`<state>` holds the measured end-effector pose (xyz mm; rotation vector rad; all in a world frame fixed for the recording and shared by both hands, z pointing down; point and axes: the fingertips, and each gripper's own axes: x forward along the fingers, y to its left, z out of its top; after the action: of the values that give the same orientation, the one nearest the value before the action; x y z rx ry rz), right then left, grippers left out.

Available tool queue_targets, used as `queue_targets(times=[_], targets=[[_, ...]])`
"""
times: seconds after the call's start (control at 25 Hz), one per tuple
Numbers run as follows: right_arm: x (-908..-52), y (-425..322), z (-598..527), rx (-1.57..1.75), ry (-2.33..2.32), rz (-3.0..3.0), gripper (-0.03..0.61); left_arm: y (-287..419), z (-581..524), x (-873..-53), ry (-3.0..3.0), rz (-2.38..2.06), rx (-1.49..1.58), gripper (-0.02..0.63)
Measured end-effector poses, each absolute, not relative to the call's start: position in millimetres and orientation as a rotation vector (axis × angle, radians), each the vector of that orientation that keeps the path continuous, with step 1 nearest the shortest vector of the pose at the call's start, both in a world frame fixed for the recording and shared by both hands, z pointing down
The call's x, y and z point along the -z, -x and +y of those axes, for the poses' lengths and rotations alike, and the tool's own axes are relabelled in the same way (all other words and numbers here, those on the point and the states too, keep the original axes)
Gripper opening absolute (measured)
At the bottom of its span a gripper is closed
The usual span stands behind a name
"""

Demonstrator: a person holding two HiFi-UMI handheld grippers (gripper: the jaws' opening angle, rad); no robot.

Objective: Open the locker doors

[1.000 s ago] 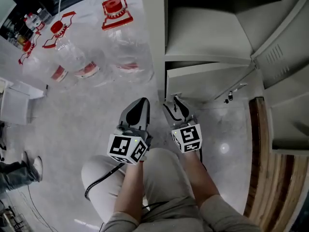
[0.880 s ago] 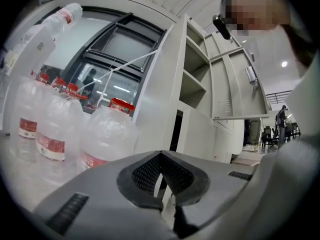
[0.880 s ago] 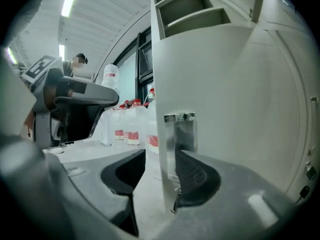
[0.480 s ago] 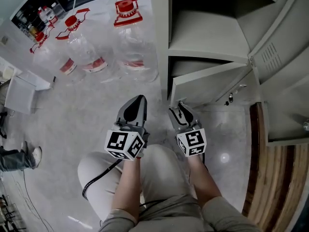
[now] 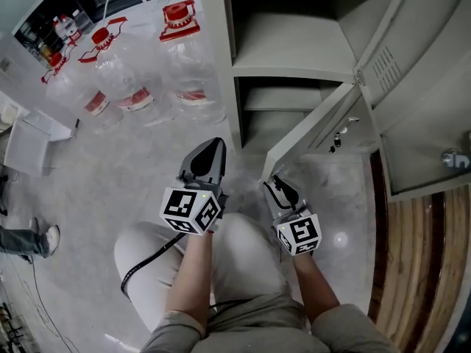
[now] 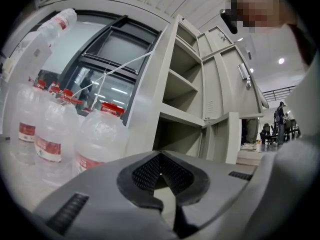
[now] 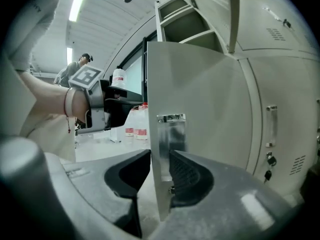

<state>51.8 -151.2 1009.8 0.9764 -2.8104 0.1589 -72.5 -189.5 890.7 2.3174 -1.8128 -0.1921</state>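
My right hand-held gripper [image 7: 160, 154] has its jaws on the free edge of the lower door [image 5: 313, 123]. They have just been closing, and in the right gripper view the two pads press on either side of the thin sheet metal, the right-hand one against a small metal plate [image 7: 171, 134] fixed near that edge. The lower door stands swung well out from the locker [image 5: 218, 65], so I can see into the bottom compartment behind it. The upper door [image 5: 427, 123] is also wide open, hanging out to the right, with a bare shelf [image 5: 294, 46] showing inside.

My left hand-held gripper [image 5: 213, 145] sits to the left of the right one, apart from the locker and pointing toward its left corner. Its jaws are together with nothing between them.

Several large clear water bottles [image 5: 184, 57] with red caps stand on the floor [image 5: 110, 168] left of the locker. In the head view both forearms reach out over my knees.
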Motion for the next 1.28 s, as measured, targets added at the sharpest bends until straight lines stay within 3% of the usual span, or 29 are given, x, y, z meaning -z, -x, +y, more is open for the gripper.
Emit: queue_targets(times=[0.6,1.28], targets=[[-1005,-167,-114,-0.189,-1.132,-2.797,0.12,57,-199,-892,-2.308,-1.802,0.213,-0.002],[-992,-265,-112,-0.218,-1.752,-2.498,0.12,18,-219,-893,-2.362,-1.688,0.252,-0.002]])
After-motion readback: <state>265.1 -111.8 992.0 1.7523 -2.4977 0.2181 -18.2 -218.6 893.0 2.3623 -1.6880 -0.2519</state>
